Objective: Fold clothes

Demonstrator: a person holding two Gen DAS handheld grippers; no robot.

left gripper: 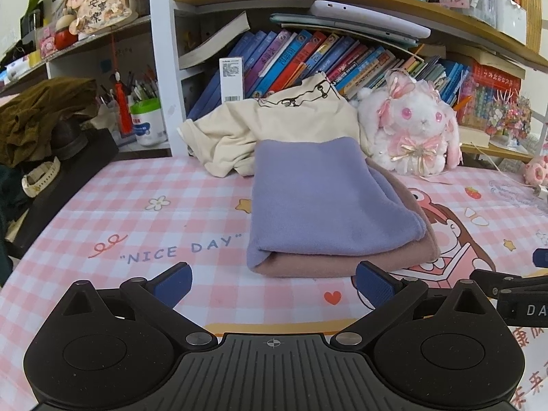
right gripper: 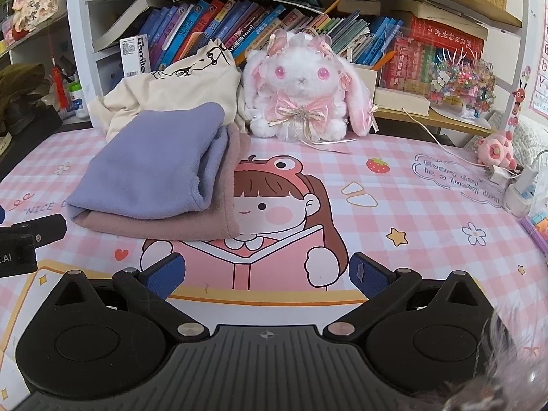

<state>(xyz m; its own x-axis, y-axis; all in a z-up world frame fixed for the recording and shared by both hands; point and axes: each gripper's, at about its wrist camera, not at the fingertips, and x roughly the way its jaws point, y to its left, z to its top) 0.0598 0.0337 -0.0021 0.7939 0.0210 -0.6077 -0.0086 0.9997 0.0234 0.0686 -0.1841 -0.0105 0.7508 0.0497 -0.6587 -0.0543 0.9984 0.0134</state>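
Clothes lay on the pink checked bench (left gripper: pixel 137 212): a purple garment (left gripper: pixel 318 202) folded on a folded mauve one (left gripper: pixel 342 263), mid-bench. Behind them a cream garment (left gripper: pixel 274 123) sat crumpled, apparently still to fold. The left gripper (left gripper: pixel 274 282) and right gripper (right gripper: pixel 267 275) hung near, both wide open and empty.

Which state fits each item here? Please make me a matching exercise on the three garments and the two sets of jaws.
Items:
1. purple garment
2. mauve garment
3. cream garment
4. left gripper and right gripper

States:
A. crumpled in a heap by the books
B. folded, bottom of the stack
C. jaws open, holding nothing
D. folded, top of the stack

Pairs: 1-D, 2-B, 3-A, 4-C
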